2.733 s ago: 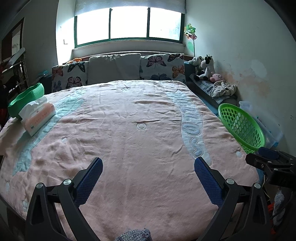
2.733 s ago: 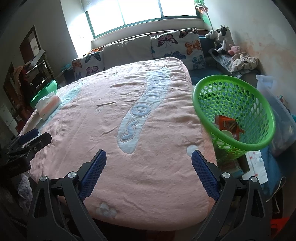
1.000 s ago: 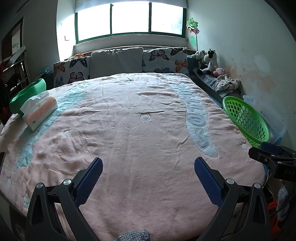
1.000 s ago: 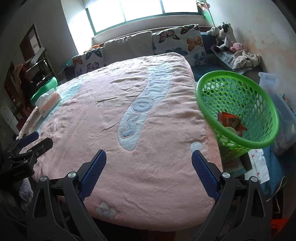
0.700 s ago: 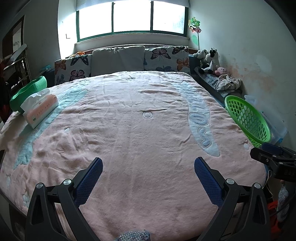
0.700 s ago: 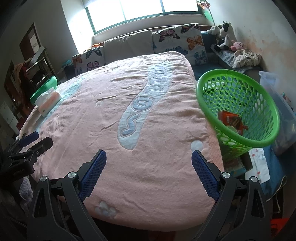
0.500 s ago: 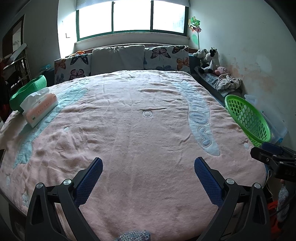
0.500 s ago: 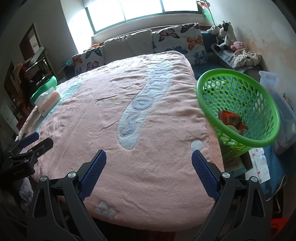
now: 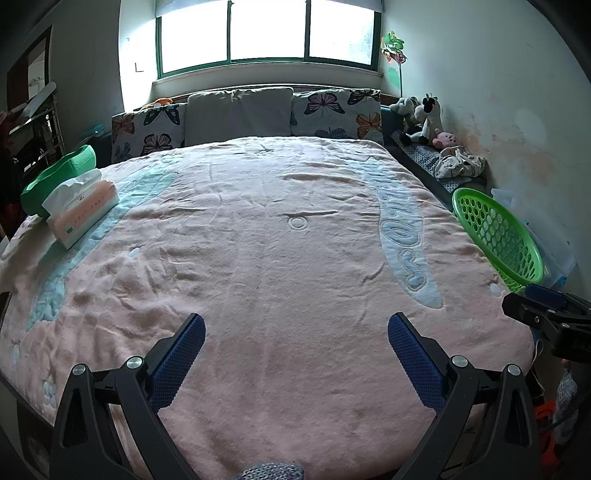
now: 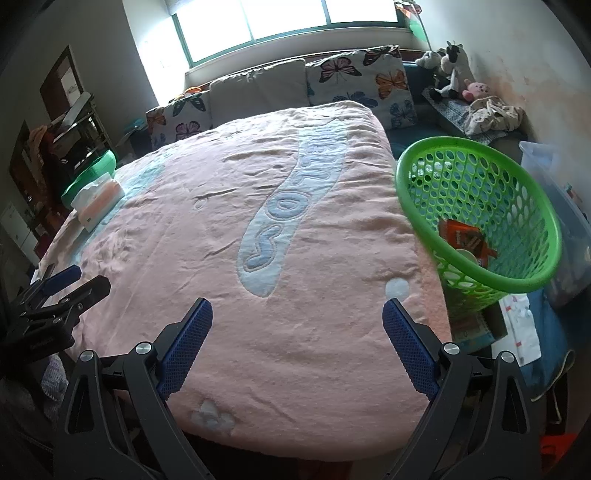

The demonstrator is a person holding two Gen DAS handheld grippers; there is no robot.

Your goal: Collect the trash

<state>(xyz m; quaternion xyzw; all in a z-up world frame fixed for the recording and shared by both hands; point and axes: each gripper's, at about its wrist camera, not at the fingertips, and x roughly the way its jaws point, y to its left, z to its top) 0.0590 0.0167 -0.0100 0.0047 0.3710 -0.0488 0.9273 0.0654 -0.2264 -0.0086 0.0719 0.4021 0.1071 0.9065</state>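
Lying inside the green basket [image 10: 480, 221], an orange wrapper [image 10: 463, 236] and a pale round piece just below it made up the trash in view; what the round piece was could not be told. The basket stood tilted at the right side of the bed [image 10: 258, 240], its rim touching the edge of the pink blanket [image 9: 277, 258]. In the left wrist view only its perforated wall [image 9: 498, 236] showed and its contents were hidden.

The right gripper [image 10: 297, 339] hung over the foot of the bed with its 2 blue-padded fingers spread wide and nothing between them. The left gripper [image 9: 295, 350] hung over the blanket, likewise spread and holding nothing. Each appeared at the edge of the other's view: the left gripper at the left in the right wrist view, the right gripper [image 9: 546, 317] just below the basket in the left wrist view.

A tissue pack [image 9: 81, 206] lay on the far left part of the blanket, touching a green bowl [image 9: 55, 177] behind it. 3 pillows, 2 with butterfly print [image 9: 336, 114], leaned against the headboard below the window [image 9: 269, 33]. Soft toys [image 9: 424, 118] and a crumpled cloth [image 9: 458, 166] sat on a ledge by the right wall. A clear plastic bin [image 10: 554, 206] stood behind the basket, and papers [image 10: 517, 325] lay on the floor beside it.
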